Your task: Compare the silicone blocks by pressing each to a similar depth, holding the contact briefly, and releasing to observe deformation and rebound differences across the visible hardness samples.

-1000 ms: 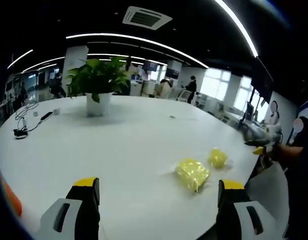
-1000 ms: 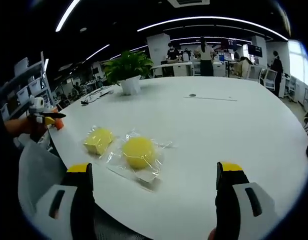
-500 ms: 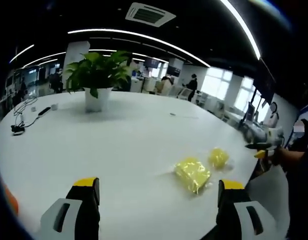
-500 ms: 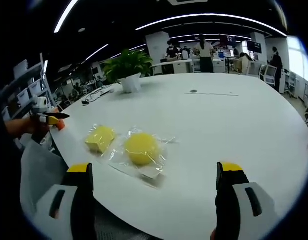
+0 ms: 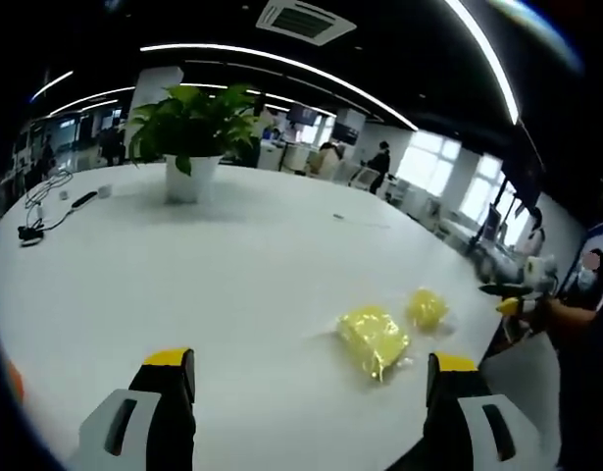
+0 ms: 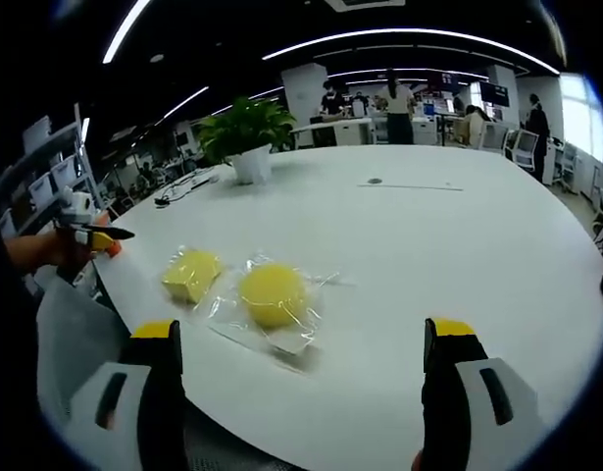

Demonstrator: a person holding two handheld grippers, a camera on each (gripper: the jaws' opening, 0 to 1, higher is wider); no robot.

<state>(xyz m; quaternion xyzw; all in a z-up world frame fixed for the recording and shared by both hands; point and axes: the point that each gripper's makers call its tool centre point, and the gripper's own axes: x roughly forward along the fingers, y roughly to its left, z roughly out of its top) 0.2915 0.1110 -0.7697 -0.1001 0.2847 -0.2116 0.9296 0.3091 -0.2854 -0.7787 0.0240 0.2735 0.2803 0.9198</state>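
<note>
Silicone blocks lie bagged in clear plastic on the white worktop (image 6: 458, 255), near its edge: a square yellow block (image 6: 191, 275) and, just beside it, a round yellow block (image 6: 272, 294). Right tongs (image 6: 306, 383) hang above the worktop edge with jaws wide, gripping nothing, the round block lying ahead between them. Left tongs (image 5: 306, 392) (also spread wide and empty) face the same pair from the other side. A potted plant (image 5: 191, 132) stands well apart, and a black cable (image 5: 41, 211) trails at the far edge.
</note>
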